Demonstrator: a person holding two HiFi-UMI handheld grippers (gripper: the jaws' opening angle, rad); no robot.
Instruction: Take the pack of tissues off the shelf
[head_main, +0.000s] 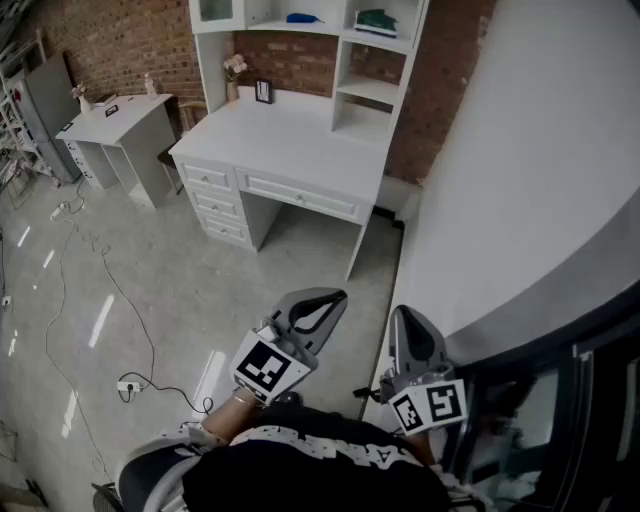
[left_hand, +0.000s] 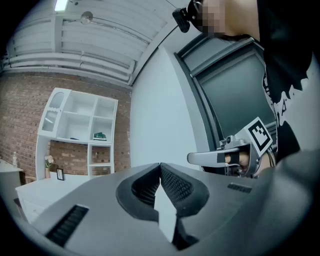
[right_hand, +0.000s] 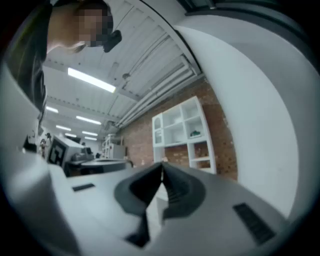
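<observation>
The green pack of tissues (head_main: 376, 20) lies in the top right compartment of the white shelf unit (head_main: 372, 88) on the white desk (head_main: 290, 140), far ahead of me. It shows small in the left gripper view (left_hand: 100, 135) and the right gripper view (right_hand: 195, 133). My left gripper (head_main: 338, 294) and right gripper (head_main: 405, 312) hang low by the person's body, far from the shelf. Both point toward the desk. The left gripper (left_hand: 160, 168) is shut with nothing in it, and so is the right gripper (right_hand: 161, 168).
A blue object (head_main: 303, 18) lies in the shelf's top middle compartment. A picture frame (head_main: 263, 91) and a flower vase (head_main: 234, 70) stand on the desk. A second white desk (head_main: 120, 120) is at the left. Cables and a power strip (head_main: 128, 385) lie on the floor. A curved white wall (head_main: 520, 150) rises at right.
</observation>
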